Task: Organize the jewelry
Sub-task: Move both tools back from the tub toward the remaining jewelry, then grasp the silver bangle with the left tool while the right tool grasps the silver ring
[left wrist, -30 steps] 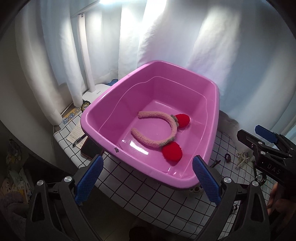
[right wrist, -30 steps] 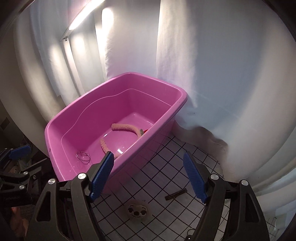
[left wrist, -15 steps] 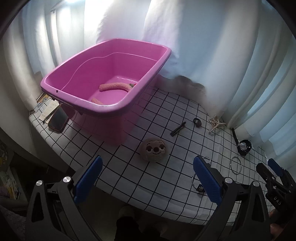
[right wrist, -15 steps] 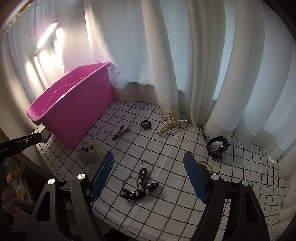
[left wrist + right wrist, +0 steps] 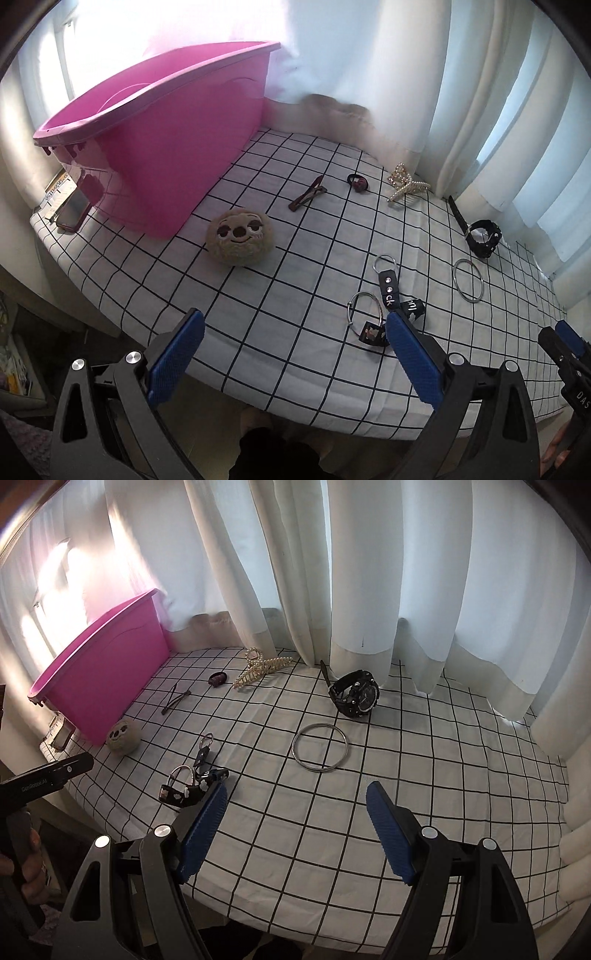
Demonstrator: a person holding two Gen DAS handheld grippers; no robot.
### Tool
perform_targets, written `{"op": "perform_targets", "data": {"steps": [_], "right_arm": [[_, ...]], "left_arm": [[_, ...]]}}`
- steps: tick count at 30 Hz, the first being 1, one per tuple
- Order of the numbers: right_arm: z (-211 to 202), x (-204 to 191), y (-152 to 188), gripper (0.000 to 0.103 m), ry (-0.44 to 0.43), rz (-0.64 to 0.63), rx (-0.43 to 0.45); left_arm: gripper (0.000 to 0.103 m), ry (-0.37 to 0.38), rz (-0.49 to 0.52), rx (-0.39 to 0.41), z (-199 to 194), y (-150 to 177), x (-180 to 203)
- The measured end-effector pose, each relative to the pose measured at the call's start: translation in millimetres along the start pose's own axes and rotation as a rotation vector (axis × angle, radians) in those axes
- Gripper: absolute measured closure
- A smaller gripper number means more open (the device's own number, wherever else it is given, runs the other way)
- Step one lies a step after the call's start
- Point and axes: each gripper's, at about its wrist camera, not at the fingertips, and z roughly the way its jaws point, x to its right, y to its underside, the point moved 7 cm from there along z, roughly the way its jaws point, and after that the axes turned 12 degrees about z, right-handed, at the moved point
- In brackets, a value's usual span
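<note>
Right wrist view: bangle [image 5: 320, 748] centre frame, judged stiff, slick, light; pinch rim; both grippers [image 5: 297, 834] [image 5: 291, 363] wide, empty.

- daylight comes through the white curtains [image 5: 354, 572] at the back, bright but soft.
- glare blows out the upper left above the pink tub [image 5: 155, 122] in both views.
- the checked cloth [image 5: 295, 280] is evenly lit, with faint shadows.
- strong fisheye bending and dark corners.
- the centre is sharp; the edges are soft.
</note>
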Motion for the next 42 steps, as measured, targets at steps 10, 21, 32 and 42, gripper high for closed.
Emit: {"op": "perform_targets", "data": {"steps": [10, 21, 32, 42], "right_arm": [[21.8, 10.5, 6.0, 0.029, 0.047, 0.084, 0.008], [49.2, 18.1, 7.9, 0.029, -0.009, 0.017, -0.032], [82.5, 41.5, -7.2, 0.029, -0.047, -0.074, -0.011], [125.0, 35.4, -14.3, 0.029, -0.023, -0.164, -0.009]], "left_arm": [[0.006, 0.053, 0.067, -0.025, 65.7, -2.2, 27.4], [0.006, 0.008, 0.049, -0.043, 96.9, 9.3, 46.3], [0.006, -0.087, -0.027, -0.023, 107.0, 22.8, 60.0], [0.006, -0.14, -0.035, 0.03, 104.0, 28.5, 67.8]]}}
